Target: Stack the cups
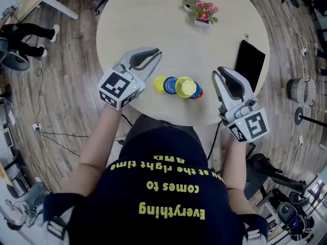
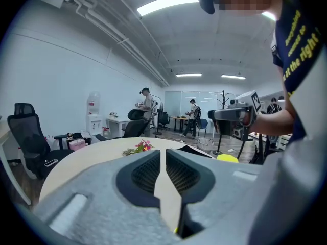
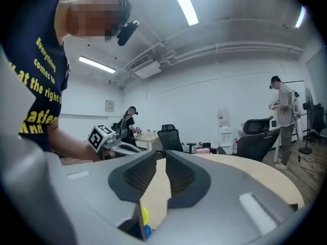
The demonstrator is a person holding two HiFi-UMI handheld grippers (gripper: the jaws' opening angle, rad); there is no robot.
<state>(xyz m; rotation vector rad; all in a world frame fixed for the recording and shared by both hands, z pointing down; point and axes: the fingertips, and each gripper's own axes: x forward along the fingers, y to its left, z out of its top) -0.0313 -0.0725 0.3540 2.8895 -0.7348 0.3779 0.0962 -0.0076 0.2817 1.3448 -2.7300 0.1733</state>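
Fingers [image 2: 145, 173] of the left gripper [image 1: 157, 53] sit almost together, only a thin slit btwn the pads, nothing in it. Right gripper [image 1: 218, 74] likewise: fingers [image 3: 137, 176] drawn close, empty.

Cups [image 1: 185, 87] lie in 1 tight bunch on the round table [image 1: 153, 24], at its near edge, btwn the 2 grippers. From left to right: a small yellow cup [image 1: 160, 83], a blue cup [image 1: 170, 84], then a bigger yellow one w/ a red rim [image 1: 197, 92] showing at its right side. Can't tell which are nested and which just touch.

Left gripper is just left of the bunch, tips pointing far-right; right gripper is just right of it, tips pointing far-left. Neither touches a cup.

Far side of the table: small pot w/ pink flowers [image 1: 203, 11]. Right edge: a flat black slab [image 1: 250, 61], well apart from the cups. Wood floor [image 1: 66, 60] around the table.
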